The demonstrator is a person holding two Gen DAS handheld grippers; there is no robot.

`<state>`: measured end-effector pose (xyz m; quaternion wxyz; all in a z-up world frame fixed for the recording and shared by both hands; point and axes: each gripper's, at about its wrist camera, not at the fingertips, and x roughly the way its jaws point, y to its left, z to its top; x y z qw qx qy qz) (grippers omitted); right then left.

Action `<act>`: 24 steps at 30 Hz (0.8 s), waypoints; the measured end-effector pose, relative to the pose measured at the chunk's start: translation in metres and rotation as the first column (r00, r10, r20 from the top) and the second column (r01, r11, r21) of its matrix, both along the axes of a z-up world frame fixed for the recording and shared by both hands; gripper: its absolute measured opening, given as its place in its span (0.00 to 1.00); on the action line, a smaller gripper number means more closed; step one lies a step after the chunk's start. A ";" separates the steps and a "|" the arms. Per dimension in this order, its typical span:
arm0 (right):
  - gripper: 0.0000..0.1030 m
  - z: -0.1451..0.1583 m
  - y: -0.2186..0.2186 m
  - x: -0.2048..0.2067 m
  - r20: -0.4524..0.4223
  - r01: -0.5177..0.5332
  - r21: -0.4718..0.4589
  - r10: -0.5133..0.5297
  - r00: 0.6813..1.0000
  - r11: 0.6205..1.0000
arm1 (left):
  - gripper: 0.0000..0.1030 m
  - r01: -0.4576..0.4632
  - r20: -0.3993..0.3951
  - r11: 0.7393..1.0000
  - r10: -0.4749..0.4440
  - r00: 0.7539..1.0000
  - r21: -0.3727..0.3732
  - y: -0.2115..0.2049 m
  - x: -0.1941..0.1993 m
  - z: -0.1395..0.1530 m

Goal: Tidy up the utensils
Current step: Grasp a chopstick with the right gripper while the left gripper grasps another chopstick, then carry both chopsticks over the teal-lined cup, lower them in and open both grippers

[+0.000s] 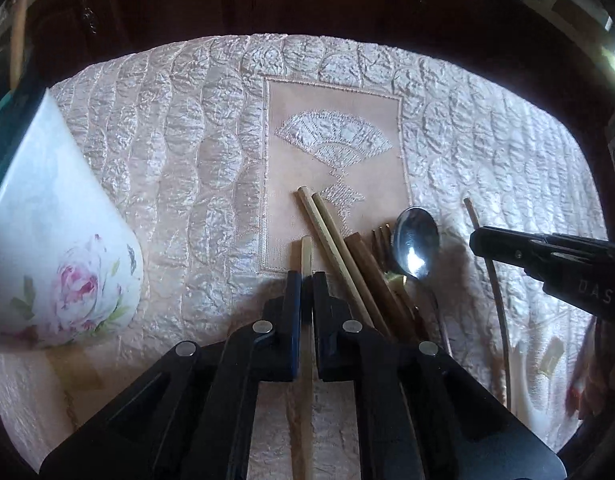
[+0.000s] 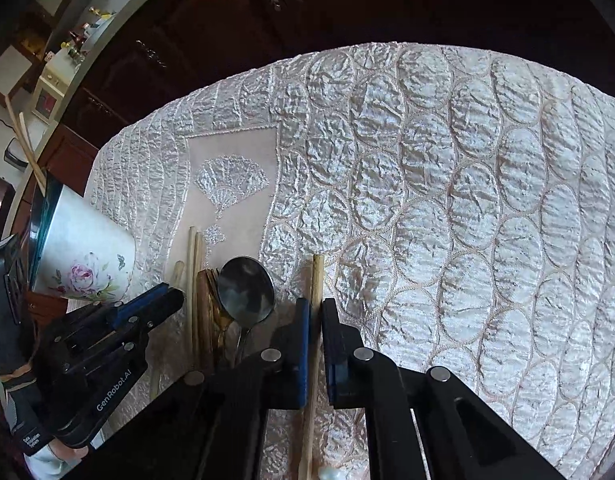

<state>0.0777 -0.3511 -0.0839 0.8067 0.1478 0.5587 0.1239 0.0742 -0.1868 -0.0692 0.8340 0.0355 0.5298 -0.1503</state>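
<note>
My left gripper is shut on a pale wooden chopstick, which runs back between its fingers. My right gripper is shut on another pale chopstick; this one shows in the left wrist view as a thin stick behind the right gripper's tip. Between the grippers lie two more pale chopsticks, dark wooden utensils and a metal spoon, bowl up. In the right wrist view the spoon and sticks lie left of my gripper.
A white cup with a pink flower print lies tilted at the left, also in the right wrist view. A quilted cream cloth covers the table. Dark wooden cabinets stand behind. White items lie at the right edge.
</note>
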 end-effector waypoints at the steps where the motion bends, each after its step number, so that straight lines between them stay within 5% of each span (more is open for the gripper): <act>1: 0.05 0.006 -0.001 -0.003 0.014 -0.003 0.009 0.003 1.000 1.000 | 0.04 0.001 0.018 1.000 0.000 1.000 -0.012 0.004 -0.004 0.007; 11: 0.05 0.085 -0.012 -0.046 0.191 -0.029 0.050 0.019 0.981 0.998 | 0.04 0.038 0.135 0.983 -0.014 0.991 -0.180 0.047 -0.051 0.088; 24: 0.05 0.191 -0.007 -0.125 0.397 -0.100 -0.002 0.093 0.913 0.995 | 0.04 0.055 0.292 0.967 0.021 0.956 -0.250 0.109 -0.113 0.168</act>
